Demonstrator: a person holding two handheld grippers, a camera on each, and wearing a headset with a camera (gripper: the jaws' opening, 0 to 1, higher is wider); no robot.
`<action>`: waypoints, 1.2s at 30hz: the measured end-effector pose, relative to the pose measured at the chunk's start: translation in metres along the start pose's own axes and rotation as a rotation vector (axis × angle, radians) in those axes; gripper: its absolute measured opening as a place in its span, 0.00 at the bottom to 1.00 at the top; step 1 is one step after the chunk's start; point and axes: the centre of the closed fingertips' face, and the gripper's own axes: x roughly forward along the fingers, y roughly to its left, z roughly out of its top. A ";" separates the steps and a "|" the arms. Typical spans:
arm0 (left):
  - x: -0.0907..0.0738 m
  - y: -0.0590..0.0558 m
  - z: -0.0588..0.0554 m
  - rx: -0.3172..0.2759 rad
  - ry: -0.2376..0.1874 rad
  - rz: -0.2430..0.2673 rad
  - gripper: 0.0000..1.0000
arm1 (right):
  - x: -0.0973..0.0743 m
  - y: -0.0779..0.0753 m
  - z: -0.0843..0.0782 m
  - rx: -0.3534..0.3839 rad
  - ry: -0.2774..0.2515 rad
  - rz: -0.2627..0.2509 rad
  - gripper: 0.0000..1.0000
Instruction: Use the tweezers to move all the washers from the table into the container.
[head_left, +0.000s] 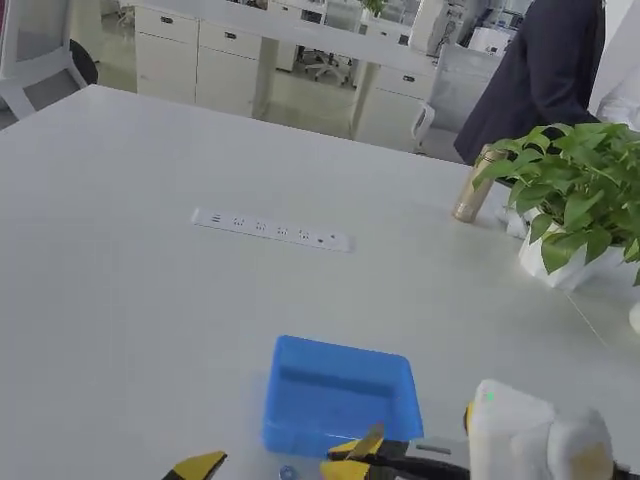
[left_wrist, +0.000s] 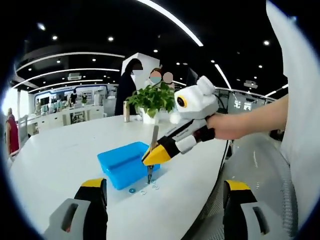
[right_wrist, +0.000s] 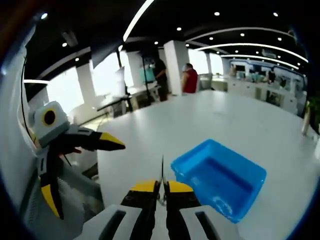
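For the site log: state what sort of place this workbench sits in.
Probably an open-plan office or lab: a long white table with a power strip on it, rows of white cabinets behind, a potted plant, and strip lights overhead.

Smooth matt white table top (head_left: 120, 300); container (head_left: 340, 385) at lower centre blue plastic with a slight sheen; tweezers (left_wrist: 154, 135) thin bare metal, dull grey; power strip (head_left: 270, 228) matt white plastic; bottle (head_left: 470, 185) at right glossy, gold metal look; pot (head_left: 560, 270) smooth white.
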 end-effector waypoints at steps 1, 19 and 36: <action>0.003 -0.002 -0.002 0.021 0.009 -0.017 0.99 | -0.004 -0.005 0.006 0.012 -0.020 -0.012 0.02; 0.000 0.006 -0.008 0.006 0.011 0.010 0.93 | 0.010 -0.132 -0.016 0.114 0.113 -0.255 0.03; 0.000 0.008 -0.014 -0.011 0.030 0.013 0.92 | 0.008 -0.133 -0.022 0.121 0.120 -0.258 0.03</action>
